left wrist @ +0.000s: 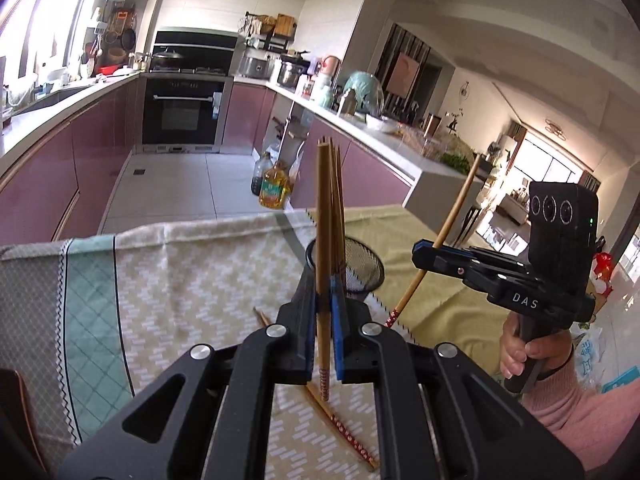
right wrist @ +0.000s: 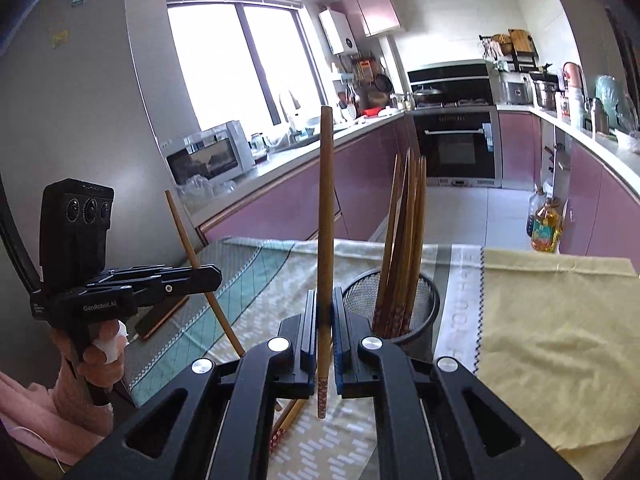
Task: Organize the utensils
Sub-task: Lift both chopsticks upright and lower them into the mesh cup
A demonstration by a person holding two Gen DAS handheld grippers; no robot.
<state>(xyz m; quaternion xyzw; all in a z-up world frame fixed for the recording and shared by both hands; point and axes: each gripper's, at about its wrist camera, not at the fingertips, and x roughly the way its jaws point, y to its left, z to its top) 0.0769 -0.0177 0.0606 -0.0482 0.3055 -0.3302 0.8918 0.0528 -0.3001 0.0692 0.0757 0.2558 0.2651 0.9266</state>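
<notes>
Right wrist: chopsticks [right wrist: 402, 240] in holder [right wrist: 416, 320]; left hides them.

A single wooden chopstick [left wrist: 323, 264] is clamped upright between the blue-padded fingers of the left gripper [left wrist: 324, 320], its patterned end hanging just below them. Directly behind it, a black mesh cup [left wrist: 362, 276] is seen on the patterned cloth [left wrist: 180, 280], with several chopsticks [left wrist: 339, 200] standing in it. Two loose chopsticks [left wrist: 344, 428] are laid on the cloth beneath the gripper. To the right, a second chopstick [left wrist: 440, 240] is pinched at a slant by the right gripper [left wrist: 424, 254], whose handle is gripped by a hand [left wrist: 520, 352]. A yellow cloth [left wrist: 432, 312] is spread beneath it. An oil bottle [left wrist: 274, 190] is seen on the floor beyond.
</notes>
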